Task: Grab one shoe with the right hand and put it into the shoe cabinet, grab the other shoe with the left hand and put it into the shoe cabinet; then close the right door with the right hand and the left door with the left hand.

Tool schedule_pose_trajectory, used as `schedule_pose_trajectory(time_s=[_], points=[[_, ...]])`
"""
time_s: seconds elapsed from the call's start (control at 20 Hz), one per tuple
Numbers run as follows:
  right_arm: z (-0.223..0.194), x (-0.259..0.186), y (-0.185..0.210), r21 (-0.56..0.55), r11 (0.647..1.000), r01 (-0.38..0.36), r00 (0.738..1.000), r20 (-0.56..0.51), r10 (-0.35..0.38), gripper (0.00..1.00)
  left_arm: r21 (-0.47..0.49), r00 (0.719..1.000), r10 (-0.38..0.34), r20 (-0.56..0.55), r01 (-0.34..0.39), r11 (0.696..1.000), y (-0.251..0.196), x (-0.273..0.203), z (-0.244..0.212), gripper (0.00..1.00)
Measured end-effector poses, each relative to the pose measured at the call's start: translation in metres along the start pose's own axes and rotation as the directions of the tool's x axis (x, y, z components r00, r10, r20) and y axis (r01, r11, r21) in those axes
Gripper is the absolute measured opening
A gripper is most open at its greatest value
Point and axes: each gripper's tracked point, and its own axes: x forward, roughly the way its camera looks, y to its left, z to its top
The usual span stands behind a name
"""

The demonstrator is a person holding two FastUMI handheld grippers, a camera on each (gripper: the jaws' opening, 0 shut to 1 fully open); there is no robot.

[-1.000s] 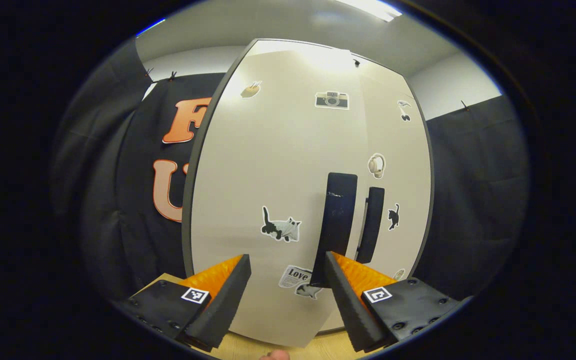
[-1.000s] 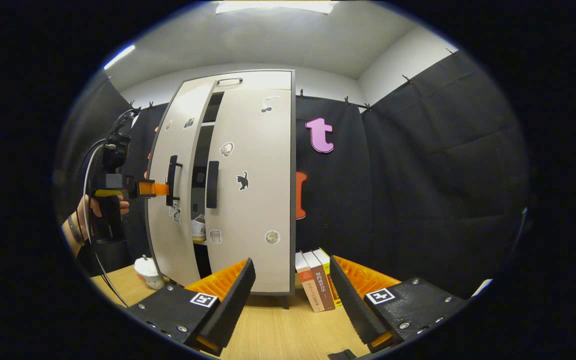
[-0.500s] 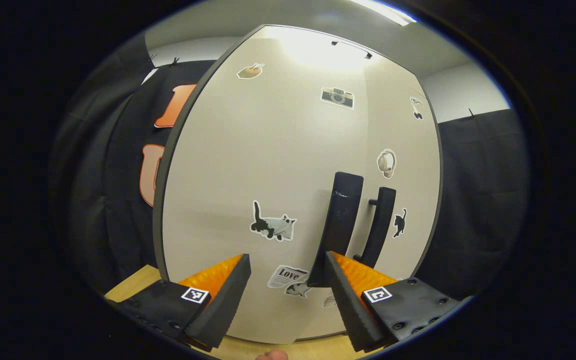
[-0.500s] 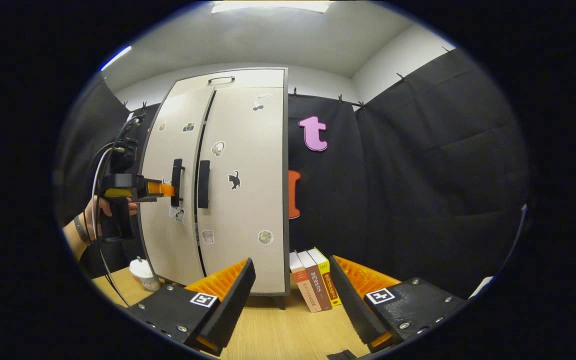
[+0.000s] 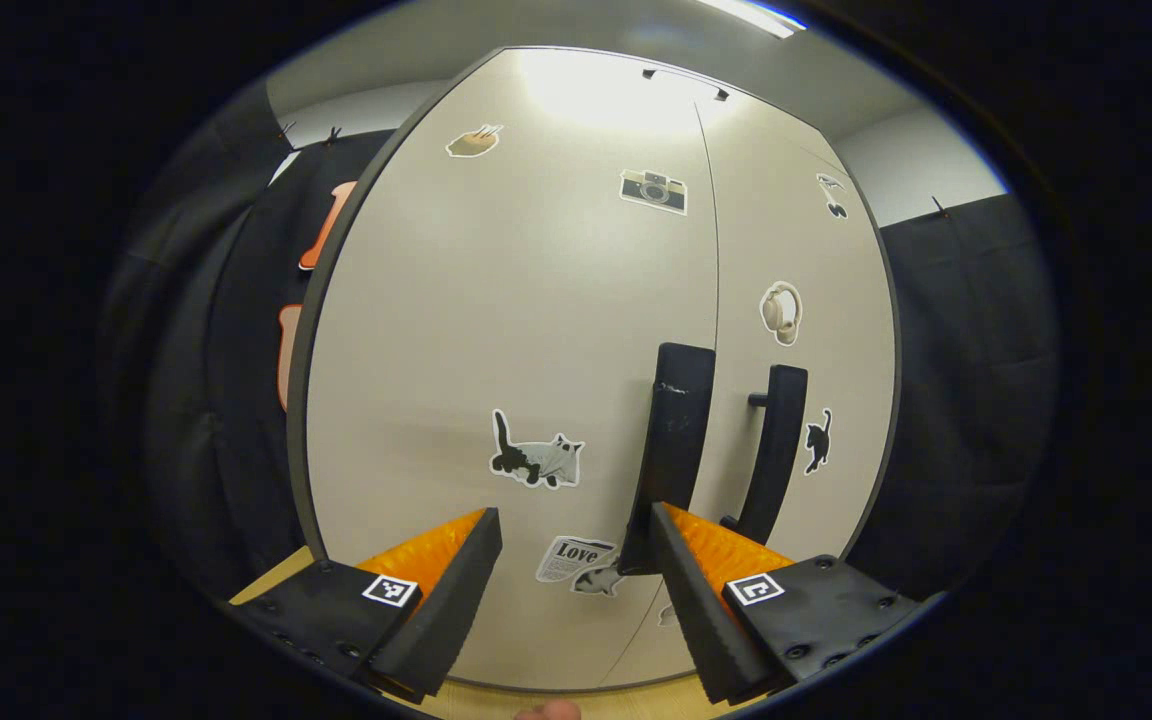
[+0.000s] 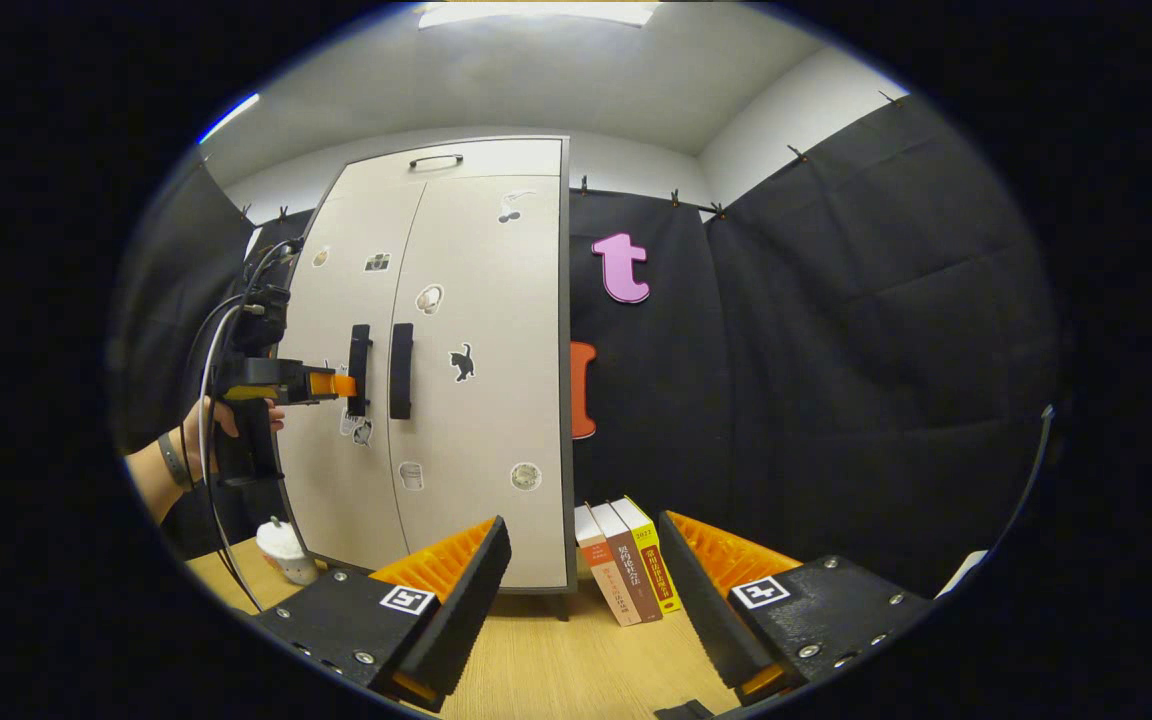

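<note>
We see the left door (image 5: 506, 330) now flush; gap gone, shoes hidden inside shoe cabinet (image 6: 456, 330). Left gripper (image 5: 576, 590) jaws apart, handle (image 5: 674, 450) at one o'clock. Right gripper (image 6: 584, 600) jaws apart, empty.

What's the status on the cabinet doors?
Left gripper open, at left door handle. Right gripper open, clear. Shoe cabinet doors look shut. No obstruction.

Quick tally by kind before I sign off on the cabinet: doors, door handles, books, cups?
Beige cabinet doors: 2, left and right
Black bar door handles: 2, left and right
Upright books beside the cabinet: 3
White lidded cup on the wooden table: 1
Total: 8
</note>
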Motion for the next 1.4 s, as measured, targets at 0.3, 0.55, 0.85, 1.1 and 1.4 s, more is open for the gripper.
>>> schedule_pose_trajectory(time_s=[0.3, 0.55, 0.85, 1.1, 1.4], points=[[0.001, -0.006, 0.009, 0.011, 1.000, -0.026, 1.000, 0.005, 0.026, 0.92, 0.002, 0.995, 0.013, 0.095, -0.013, 1.000, 0.004, -0.057, 0.039, 0.96], [-0.011, -0.008, 0.032, 0.040, 0.996, -0.081, 0.996, -0.018, 0.082, 0.92, -0.049, 0.991, -0.005, 0.130, 0.011, 0.999, 0.000, -0.125, 0.048, 0.96], [-0.017, -0.023, 0.051, 0.032, 0.991, -0.131, 0.991, -0.032, 0.132, 0.92, -0.001, 0.990, 0.035, 0.136, -0.036, 0.999, 0.014, -0.194, 0.031, 0.96], [-0.012, -0.032, 0.056, 0.045, 0.989, -0.143, 0.989, -0.021, 0.144, 0.92, 0.015, 0.987, 0.086, 0.133, -0.089, 0.996, 0.027, -0.239, -0.009, 0.96], [-0.012, -0.037, 0.054, 0.043, 0.990, -0.131, 0.991, -0.011, 0.132, 0.92, 0.032, 0.986, 0.129, 0.102, -0.133, 0.991, 0.038, -0.275, -0.049, 0.96]])
